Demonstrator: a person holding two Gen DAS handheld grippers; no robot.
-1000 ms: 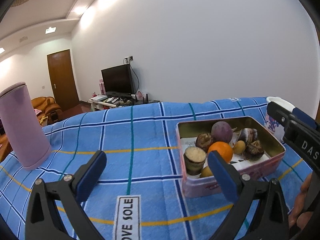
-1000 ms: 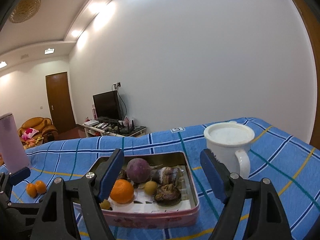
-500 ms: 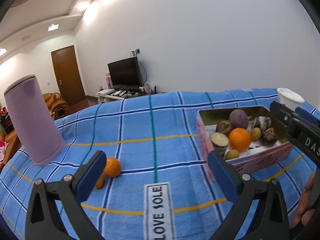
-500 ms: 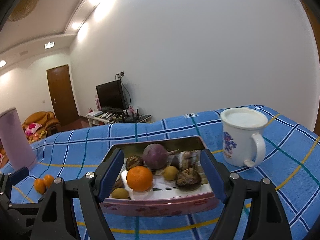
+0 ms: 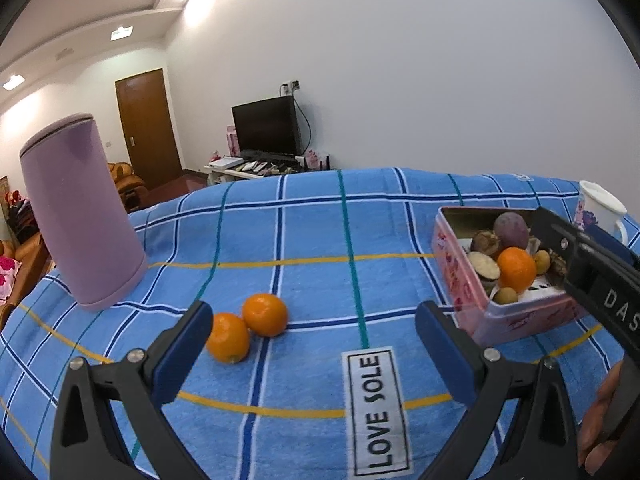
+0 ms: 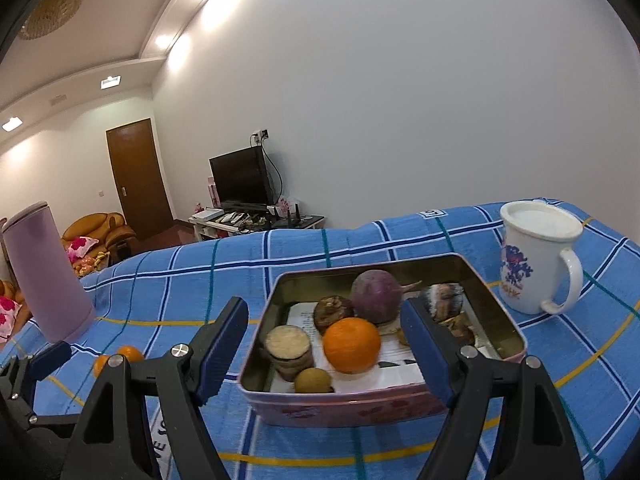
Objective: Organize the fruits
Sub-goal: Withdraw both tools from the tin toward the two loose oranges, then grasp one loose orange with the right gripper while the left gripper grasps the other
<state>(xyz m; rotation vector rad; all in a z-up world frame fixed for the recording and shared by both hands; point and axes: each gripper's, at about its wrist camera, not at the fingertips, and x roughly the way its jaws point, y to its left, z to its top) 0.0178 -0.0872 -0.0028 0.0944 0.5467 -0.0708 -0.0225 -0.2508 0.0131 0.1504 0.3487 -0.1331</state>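
Observation:
Two oranges (image 5: 246, 326) lie side by side on the blue checked cloth, just ahead of my left gripper (image 5: 314, 354), which is open and empty; the nearer orange sits by its left finger. They also show small in the right wrist view (image 6: 118, 358). A pink tin (image 6: 348, 410) holds an orange (image 6: 352, 345), a purple round fruit (image 6: 376, 297) and several brown and yellow pieces. My right gripper (image 6: 324, 352) is open and empty, its fingers low over the tin's near end. The tin also shows at the right of the left wrist view (image 5: 460, 280).
A tall lilac cylinder (image 5: 78, 208) stands at the left on the cloth. A white mug with a blue print (image 6: 536, 258) stands right of the tin. A "LOVE SOLE" label (image 5: 378, 408) is sewn on the cloth. A TV, door and sofa lie beyond the table.
My left gripper has swung left and back, bringing the two oranges into view ahead of it. My right gripper has moved forward and lower over the tin.

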